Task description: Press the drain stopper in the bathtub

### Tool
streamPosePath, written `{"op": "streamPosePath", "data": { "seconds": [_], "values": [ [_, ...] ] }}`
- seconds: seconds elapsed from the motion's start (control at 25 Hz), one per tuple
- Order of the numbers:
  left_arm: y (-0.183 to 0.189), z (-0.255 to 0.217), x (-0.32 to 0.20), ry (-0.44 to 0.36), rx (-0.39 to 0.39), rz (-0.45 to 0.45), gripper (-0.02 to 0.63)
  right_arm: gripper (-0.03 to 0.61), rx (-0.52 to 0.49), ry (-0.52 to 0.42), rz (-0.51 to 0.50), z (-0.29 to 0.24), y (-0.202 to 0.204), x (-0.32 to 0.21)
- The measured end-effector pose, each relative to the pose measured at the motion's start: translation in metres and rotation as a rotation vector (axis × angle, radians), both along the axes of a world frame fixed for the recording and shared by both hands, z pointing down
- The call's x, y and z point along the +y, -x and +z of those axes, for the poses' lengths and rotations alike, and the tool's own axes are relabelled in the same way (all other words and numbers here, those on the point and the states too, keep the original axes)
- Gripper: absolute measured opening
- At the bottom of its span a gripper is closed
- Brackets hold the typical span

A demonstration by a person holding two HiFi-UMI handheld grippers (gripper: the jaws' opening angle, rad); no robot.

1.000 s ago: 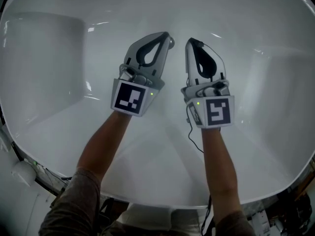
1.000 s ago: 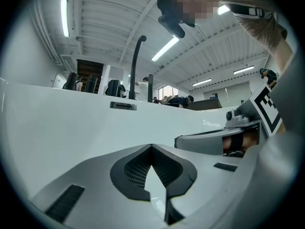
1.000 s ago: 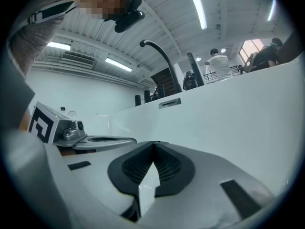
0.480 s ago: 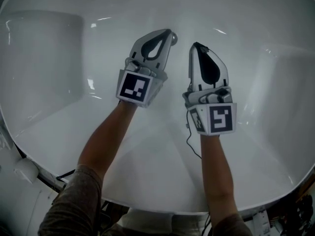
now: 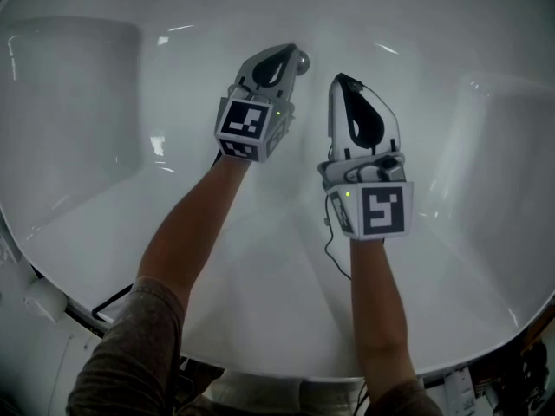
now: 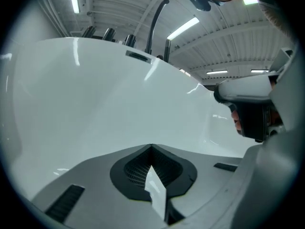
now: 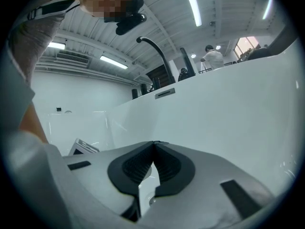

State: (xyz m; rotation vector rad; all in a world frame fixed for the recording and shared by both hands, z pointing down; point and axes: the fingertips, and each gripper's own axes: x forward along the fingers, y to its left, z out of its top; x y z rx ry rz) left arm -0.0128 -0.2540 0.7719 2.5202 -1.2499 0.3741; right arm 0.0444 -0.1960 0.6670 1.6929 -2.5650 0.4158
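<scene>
Deep inside a glossy white bathtub (image 5: 486, 232). Left tool (image 5: 290, 54) pinched shut on nothing, small round chrome drain stopper (image 5: 303, 59) just right of its tip. Right tool (image 5: 340, 81) likewise closed, empty, near. Looks rigid, slick, probably sprung: wants a straight push on the cap's centre, no gripping.

The glossy white bathtub (image 5: 87, 232) shows pale streaked highlights. The left gripper (image 5: 293, 55) and the right gripper (image 5: 340, 80) have light grey shells and black ribbed pads (image 6: 138, 168). Each carries a cube face patterned with black squares on white, and a small green light. At one o'clock of the left gripper's tip is a small round silvery-grey drain stopper (image 5: 303, 60). The curved tap spout (image 6: 153, 27) is black. The sleeve (image 5: 130, 354) is grey-brown.
</scene>
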Motion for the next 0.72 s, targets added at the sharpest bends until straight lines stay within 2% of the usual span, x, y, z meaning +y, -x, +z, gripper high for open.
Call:
{"op": "streamPosePath", "data": {
  "seconds": [0.44, 0.72],
  "values": [
    [0.0, 0.088, 0.002, 0.203, -0.081, -0.017, 0.003, 0.0, -0.02, 0.035, -0.004, 0.01, 0.004, 0.005],
    [0.006, 0.139, 0.011, 0.357, -0.204, 0.004, 0.003, 0.0, -0.034, 0.054, -0.002, 0.015, 0.005, 0.006]
  ]
}}
